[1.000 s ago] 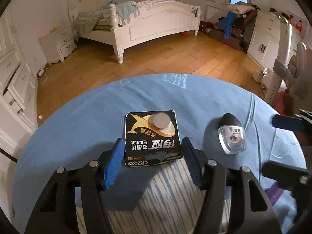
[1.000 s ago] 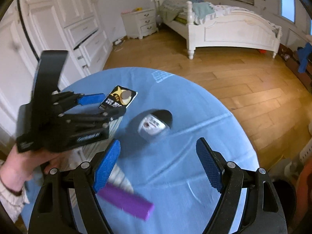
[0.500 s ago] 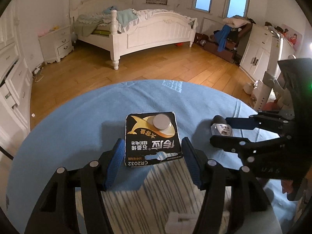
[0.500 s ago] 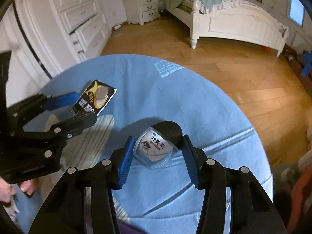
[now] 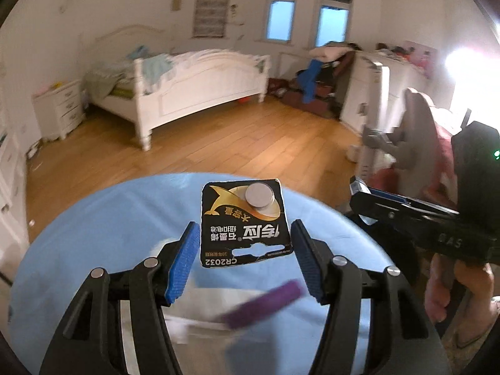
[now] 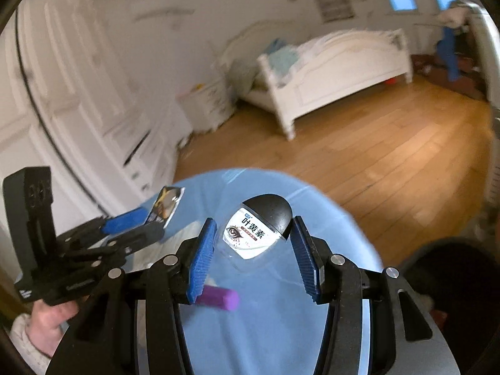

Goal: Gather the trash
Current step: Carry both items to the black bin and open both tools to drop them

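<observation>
Battery card (image 5: 243, 222) is clamped in the left gripper (image 5: 243, 262) jaws, lifted above the blue worktop (image 5: 93, 250); right gripper (image 6: 254, 256) jaws squeeze the eye-drop bottle (image 6: 259, 228), also raised, purple stick (image 6: 218, 298) lying below.

The battery card (image 5: 243, 223) sits between the left gripper's (image 5: 244, 261) fingers, above the counter (image 5: 93, 234). The eye-drop bottle (image 6: 257, 229) sits between the right gripper's (image 6: 253, 254) fingers, to the right of the card. A marker (image 5: 265, 301) lies on the counter below the card. The bed (image 5: 193, 84) stands on the floor (image 5: 250, 143) beyond the counter, a nightstand (image 5: 61, 109) to its left.
</observation>
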{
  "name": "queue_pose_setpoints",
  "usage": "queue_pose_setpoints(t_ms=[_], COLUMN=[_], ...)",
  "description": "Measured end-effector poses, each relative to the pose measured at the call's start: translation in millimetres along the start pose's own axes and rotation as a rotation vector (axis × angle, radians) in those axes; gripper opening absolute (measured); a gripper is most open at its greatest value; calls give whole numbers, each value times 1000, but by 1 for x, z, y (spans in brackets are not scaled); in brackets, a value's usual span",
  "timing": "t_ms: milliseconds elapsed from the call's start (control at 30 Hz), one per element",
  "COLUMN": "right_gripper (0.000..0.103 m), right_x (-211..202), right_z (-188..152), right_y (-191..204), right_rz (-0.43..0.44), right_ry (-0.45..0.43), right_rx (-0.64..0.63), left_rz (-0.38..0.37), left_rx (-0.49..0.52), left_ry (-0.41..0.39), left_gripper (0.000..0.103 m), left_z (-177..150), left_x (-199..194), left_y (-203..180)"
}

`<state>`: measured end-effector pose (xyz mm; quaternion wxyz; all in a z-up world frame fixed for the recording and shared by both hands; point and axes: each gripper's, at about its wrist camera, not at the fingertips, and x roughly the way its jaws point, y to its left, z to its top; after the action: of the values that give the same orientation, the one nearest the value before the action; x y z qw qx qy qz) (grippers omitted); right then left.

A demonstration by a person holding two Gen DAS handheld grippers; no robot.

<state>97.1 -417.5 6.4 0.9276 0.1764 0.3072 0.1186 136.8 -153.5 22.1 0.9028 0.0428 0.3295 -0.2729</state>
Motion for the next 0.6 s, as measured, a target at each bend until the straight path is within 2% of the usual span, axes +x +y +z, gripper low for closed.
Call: queue_pose_setpoints(t_ms=[133, 300, 600], right_gripper=[50, 50, 50], right_x=[-44, -83, -100], right_z=[-14, -35, -71], right_y=[-36, -86, -149], right_rz=[-88, -160, -220], right_ry=[-64, -92, -60], right_rx=[49, 132, 239], left_rz=[-75, -156, -240], left_rx=[56, 102, 165], left_ry=[-12, 4, 67], left_gripper=[59, 59, 59], left_z=[4, 2, -13], left_x=[3, 20, 50], left_y=[-49, -100, -167])
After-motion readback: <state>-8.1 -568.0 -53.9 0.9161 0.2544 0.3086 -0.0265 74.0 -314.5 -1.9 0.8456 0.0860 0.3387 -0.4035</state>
